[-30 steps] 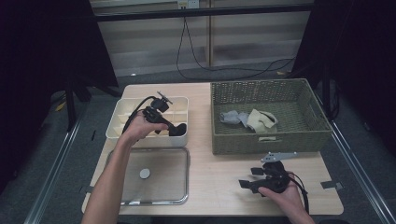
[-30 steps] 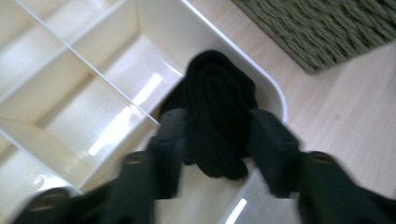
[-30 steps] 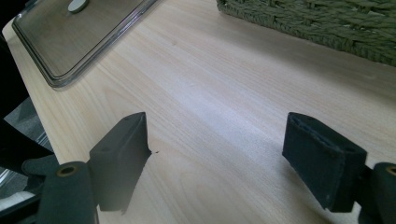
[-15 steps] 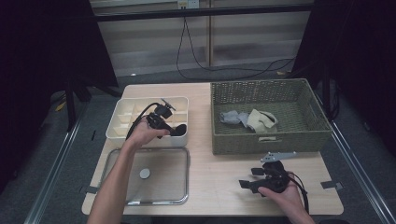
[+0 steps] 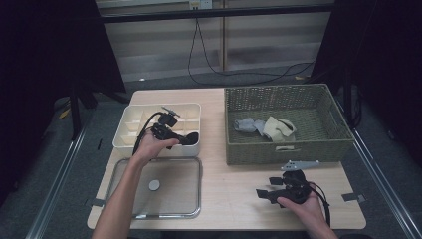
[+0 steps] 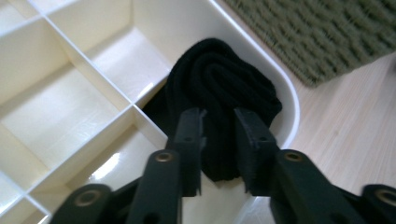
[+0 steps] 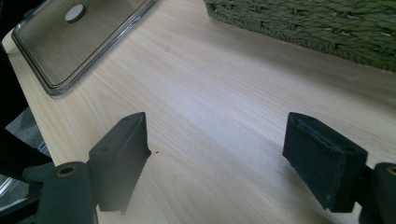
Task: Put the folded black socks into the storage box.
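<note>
Since the earlier frame the left gripper (image 6: 217,140) has dipped into the divided organiser tray (image 5: 130,142), its jaws just reopening around the rolled black sock (image 6: 222,93) in the near-right compartment. The right gripper (image 7: 224,158) rests spread wide on the table (image 7: 205,88)

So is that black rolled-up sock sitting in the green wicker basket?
No, the black sock lies in a corner compartment of the cream divided box, beside the wicker basket.

Both grippers are matte black: the left gripper (image 6: 218,140) has flat ribbed pads and brass-coloured rivets at 6 o'clock. The right gripper (image 5: 291,191) carries a grey three-cornered plate at its 12 o'clock and a black cable.
</note>
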### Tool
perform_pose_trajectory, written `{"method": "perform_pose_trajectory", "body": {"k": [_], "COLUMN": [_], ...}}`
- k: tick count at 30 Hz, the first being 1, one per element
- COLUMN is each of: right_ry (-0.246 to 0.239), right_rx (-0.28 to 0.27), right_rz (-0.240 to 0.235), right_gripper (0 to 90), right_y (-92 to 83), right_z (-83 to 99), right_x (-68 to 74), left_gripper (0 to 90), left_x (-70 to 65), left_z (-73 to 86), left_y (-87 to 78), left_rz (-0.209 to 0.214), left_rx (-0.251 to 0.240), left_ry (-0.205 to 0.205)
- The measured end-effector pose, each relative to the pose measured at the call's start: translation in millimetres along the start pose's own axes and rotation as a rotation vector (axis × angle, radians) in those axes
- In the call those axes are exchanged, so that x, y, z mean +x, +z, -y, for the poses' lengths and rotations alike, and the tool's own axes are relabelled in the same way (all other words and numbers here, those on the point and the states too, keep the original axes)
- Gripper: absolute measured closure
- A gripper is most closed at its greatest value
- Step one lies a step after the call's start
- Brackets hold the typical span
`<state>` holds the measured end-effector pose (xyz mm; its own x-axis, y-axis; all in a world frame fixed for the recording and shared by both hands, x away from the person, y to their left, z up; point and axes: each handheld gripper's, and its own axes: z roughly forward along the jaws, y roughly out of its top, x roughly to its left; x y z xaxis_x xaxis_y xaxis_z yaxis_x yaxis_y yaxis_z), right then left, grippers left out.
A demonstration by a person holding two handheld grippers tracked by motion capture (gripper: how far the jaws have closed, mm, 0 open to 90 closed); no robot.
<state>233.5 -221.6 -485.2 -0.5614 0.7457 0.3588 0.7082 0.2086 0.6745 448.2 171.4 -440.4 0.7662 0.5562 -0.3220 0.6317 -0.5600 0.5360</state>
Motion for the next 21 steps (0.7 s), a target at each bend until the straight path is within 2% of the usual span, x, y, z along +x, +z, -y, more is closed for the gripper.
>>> {"method": "perform_pose_trajectory", "body": {"k": [1,2,3,4,5,6,7,9,10,11,12,15,18,21], "right_ry": [0.002,0.002,0.002,0.0,-0.002,0.001,0.009,0.012,0.012,0.015,0.015,0.022,0.029,0.022], "right_rx": [0.002,0.0,-0.002,-0.001,-0.004,-0.012,-0.018,-0.03,-0.034,-0.041,-0.047,-0.063,-0.066,-0.068], "right_rz": [0.002,0.001,0.001,0.003,0.006,0.011,0.012,0.016,0.019,0.023,0.022,0.024,0.025,0.028], "right_gripper": [21.7,21.7,21.7,21.7,21.7,21.7,21.7,21.7,21.7,21.7,21.7,21.7,21.8,22.9], "right_y": [0.1,0.4,0.5,0.3,-0.2,-1.5,-3.0,-5.0,-6.2,-7.4,-8.5,-10.4,-10.3,-9.6], "right_z": [-0.2,-0.5,-0.7,-1.1,-1.7,-2.5,-3.3,-4.6,-5.3,-6.2,-7.2,-9.9,-11.8,-13.5], "right_x": [0.2,0.4,0.7,1.0,1.0,0.5,-0.4,-2.4,-3.2,-3.8,-4.7,-6.2,-8.8,-11.5], "left_gripper": [64.2,56.8,54.5,53.8,52.5,49.7,47.6,42.6,39.3,35.9,33.0,24.3,18.4,14.2], "left_x": [0.0,1.8,3.0,5.2,4.4,7.1,6.6,7.3,5.9,5.8,3.6,-0.3,-4.6,-7.5], "left_z": [0.0,2.6,4.2,5.8,7.8,8.8,9.6,11.4,12.5,13.3,14.0,16.4,19.4,22.2], "left_y": [0.0,-4.6,-6.4,-8.6,-9.2,-11.8,-12.6,-16.7,-16.9,-18.6,-20.2,-24.1,-28.7,-36.0], "left_rz": [0.0,-0.023,-0.027,-0.021,-0.023,-0.027,-0.033,-0.035,-0.021,-0.003,-0.026,-0.022,-0.055,-0.066], "left_rx": [0.0,-0.023,-0.03,-0.036,-0.069,-0.055,-0.07,-0.078,-0.103,-0.101,-0.111,-0.141,-0.182,-0.195], "left_ry": [0.0,-0.006,-0.02,-0.012,-0.047,-0.029,-0.042,-0.035,-0.051,-0.037,-0.03,-0.027,-0.027,-0.029]}}
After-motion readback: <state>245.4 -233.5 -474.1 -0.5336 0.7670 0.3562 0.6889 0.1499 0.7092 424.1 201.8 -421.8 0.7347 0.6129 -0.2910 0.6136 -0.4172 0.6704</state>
